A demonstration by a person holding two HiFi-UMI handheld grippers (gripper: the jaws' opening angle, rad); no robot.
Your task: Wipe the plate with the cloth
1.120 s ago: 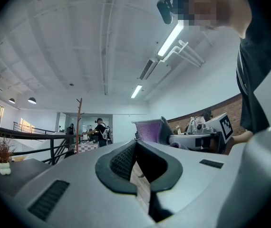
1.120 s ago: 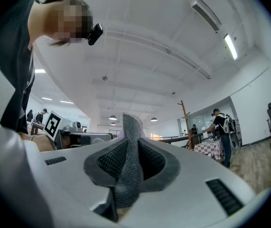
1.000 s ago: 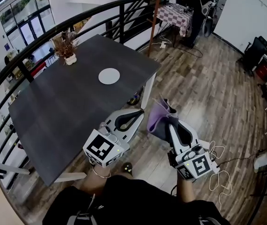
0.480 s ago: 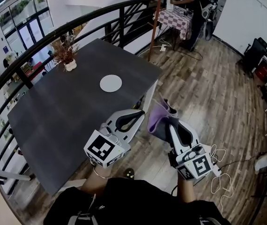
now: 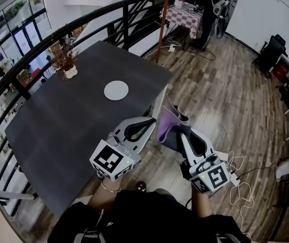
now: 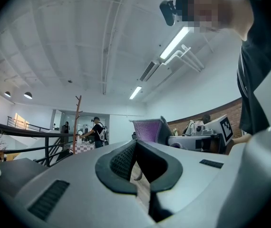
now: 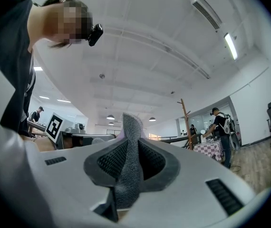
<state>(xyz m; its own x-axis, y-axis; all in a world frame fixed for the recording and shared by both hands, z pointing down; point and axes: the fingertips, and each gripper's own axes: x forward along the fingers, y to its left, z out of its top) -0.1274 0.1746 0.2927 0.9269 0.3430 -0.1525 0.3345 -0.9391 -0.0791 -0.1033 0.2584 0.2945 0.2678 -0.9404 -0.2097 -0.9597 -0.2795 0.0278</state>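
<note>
Head view, cloth [image 5: 166, 128] partly hidden, apparently folded

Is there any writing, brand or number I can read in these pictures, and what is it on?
None: no readable word, brand or number shows in any view.
Left cube and right cube: black-and-white square patterns only, no letters.

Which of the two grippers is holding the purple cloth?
The right gripper: its jaws are shut on the purple cloth. The left gripper is shut with nothing between its jaws.
</note>
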